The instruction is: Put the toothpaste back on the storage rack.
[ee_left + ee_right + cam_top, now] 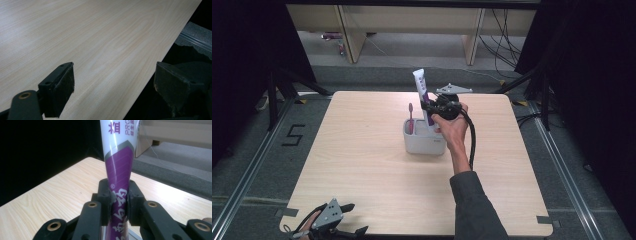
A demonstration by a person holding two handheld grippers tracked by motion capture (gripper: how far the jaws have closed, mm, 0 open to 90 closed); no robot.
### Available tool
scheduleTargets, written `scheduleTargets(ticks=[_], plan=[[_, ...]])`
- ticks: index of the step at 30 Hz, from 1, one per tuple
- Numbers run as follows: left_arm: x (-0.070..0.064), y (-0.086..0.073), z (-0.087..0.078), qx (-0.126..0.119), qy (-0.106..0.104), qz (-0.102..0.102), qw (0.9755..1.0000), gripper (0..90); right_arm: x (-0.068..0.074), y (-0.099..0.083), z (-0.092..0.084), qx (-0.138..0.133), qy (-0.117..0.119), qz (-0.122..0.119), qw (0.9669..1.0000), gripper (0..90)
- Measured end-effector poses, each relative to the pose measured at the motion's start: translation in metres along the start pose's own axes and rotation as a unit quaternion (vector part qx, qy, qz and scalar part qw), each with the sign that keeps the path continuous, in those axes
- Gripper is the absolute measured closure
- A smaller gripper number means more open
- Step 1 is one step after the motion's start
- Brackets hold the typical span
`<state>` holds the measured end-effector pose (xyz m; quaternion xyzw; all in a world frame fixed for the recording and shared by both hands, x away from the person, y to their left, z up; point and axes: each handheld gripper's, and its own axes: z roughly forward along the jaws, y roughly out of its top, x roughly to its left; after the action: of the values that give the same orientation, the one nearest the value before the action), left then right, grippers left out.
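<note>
Purple-and-white toothpaste tube (424, 97) upright, long axis vertical, clamped by right gripper (432, 109) directly above grey holder (424, 142) beside toothbrush (410, 118); left gripper (343, 220) released, well apart at table (362, 165) edge.

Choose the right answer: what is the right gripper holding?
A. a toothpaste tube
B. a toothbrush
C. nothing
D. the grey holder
A: in the right gripper view the jaws of the right gripper press on both sides of the purple and white tube; in the high view the toothbrush stands apart in the holder.
</note>
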<state>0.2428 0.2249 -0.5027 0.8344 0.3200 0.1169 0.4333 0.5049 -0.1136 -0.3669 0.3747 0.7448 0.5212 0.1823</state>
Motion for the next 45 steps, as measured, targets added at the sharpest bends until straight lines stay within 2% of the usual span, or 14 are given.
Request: scheduleTargets(ticks=[2,4,16,19,24,29,32,33,35,36,37,38,39,45], plan=[[0.002,0.000,-0.001,0.008,0.004,0.009,0.9999,16.0,-0.002,-0.002,0.002,0.000,0.000,-0.008,1.0000,76.7],[-0.001,0.000,-0.001,0.001,0.000,0.000,1.0000,15.9,-0.001,-0.005,0.003,0.008,-0.002,0.006,0.9999,76.7],[-0.001,0.001,-0.001,0.003,-0.001,0.002,1.0000,16.0,-0.002,-0.019,0.011,0.011,-0.005,-0.013,0.9998,76.7],[-0.001,0.000,0.000,-0.001,-0.001,0.002,1.0000,15.9,-0.002,-0.023,0.012,0.015,0.000,-0.002,0.9999,76.7],[-0.001,0.000,0.000,-0.002,0.002,0.000,1.0000,16.0,-0.003,-0.031,0.013,0.017,-0.009,-0.017,0.9997,76.7],[-0.001,0.000,0.001,0.000,0.001,0.007,1.0000,15.9,0.000,-0.037,0.014,0.023,-0.004,-0.008,0.9997,76.7],[0.001,0.001,0.000,0.014,0.001,0.016,0.9998,16.0,-0.001,-0.039,0.014,0.023,-0.010,-0.021,0.9994,76.7],[-0.002,0.000,0.001,-0.003,-0.001,0.001,1.0000,16.0,-0.001,-0.039,0.014,0.021,-0.005,-0.019,0.9996,76.7],[0.001,0.000,0.000,0.012,-0.001,0.013,0.9998,16.0,-0.001,-0.039,0.014,0.021,-0.013,-0.024,0.9994,76.7],[-0.001,0.000,0.001,0.003,-0.005,0.002,1.0000,16.0,-0.001,-0.039,0.015,0.028,-0.005,-0.017,0.9995,76.7],[-0.001,0.000,0.001,0.002,-0.004,0.002,1.0000,16.0,-0.001,-0.039,0.014,0.024,-0.013,-0.027,0.9993,76.7],[0.000,0.000,0.000,0.007,0.003,0.010,0.9999,16.0,-0.002,-0.039,0.015,0.021,-0.012,-0.025,0.9994,76.7],[-0.002,0.000,0.001,-0.003,-0.003,0.001,1.0000,16.0,-0.002,-0.039,0.015,0.021,-0.012,-0.025,0.9994,76.7],[-0.001,0.000,0.001,-0.001,-0.003,0.001,1.0000,16.0,0.000,-0.041,0.018,0.026,-0.007,-0.022,0.9994,76.6]])
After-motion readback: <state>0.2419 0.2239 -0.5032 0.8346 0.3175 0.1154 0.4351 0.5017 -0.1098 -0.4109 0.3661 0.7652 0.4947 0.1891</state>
